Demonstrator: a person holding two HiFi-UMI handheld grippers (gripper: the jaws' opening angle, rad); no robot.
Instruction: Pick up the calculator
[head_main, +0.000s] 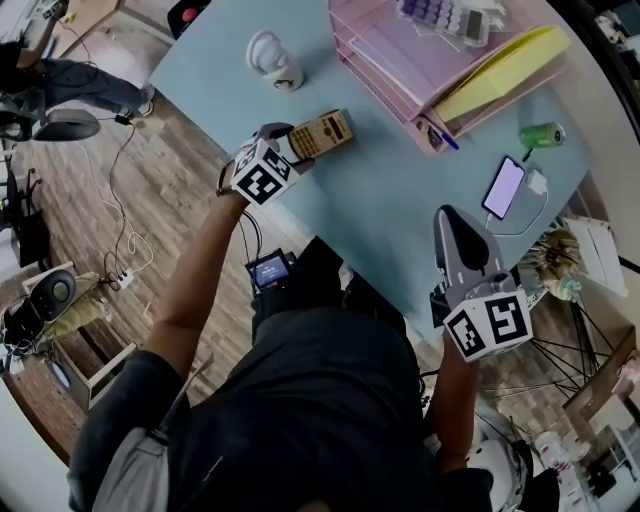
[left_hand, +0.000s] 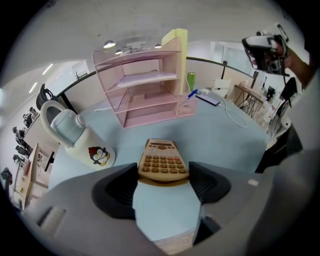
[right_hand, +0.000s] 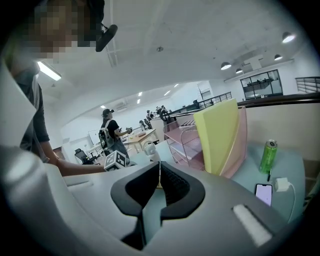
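Note:
A tan calculator (head_main: 320, 134) lies with its near end between the jaws of my left gripper (head_main: 292, 152), over the left part of the light blue table (head_main: 390, 200). In the left gripper view the black pads (left_hand: 117, 187) press both sides of the calculator (left_hand: 162, 159), and my left gripper (left_hand: 163, 172) is shut on it. Whether it is clear of the tabletop I cannot tell. My right gripper (head_main: 452, 216) hangs by the table's near right edge, away from the calculator. In its own view my right gripper (right_hand: 159, 165) is shut, pads meeting with nothing between them.
A white penguin mug (head_main: 275, 60) stands behind the calculator. A pink shelf organiser (head_main: 395, 60) with a yellow folder (head_main: 500, 70) and a second calculator (head_main: 440, 15) fills the back. A green can (head_main: 543, 134) and a phone (head_main: 504, 187) on a charger cable lie at right.

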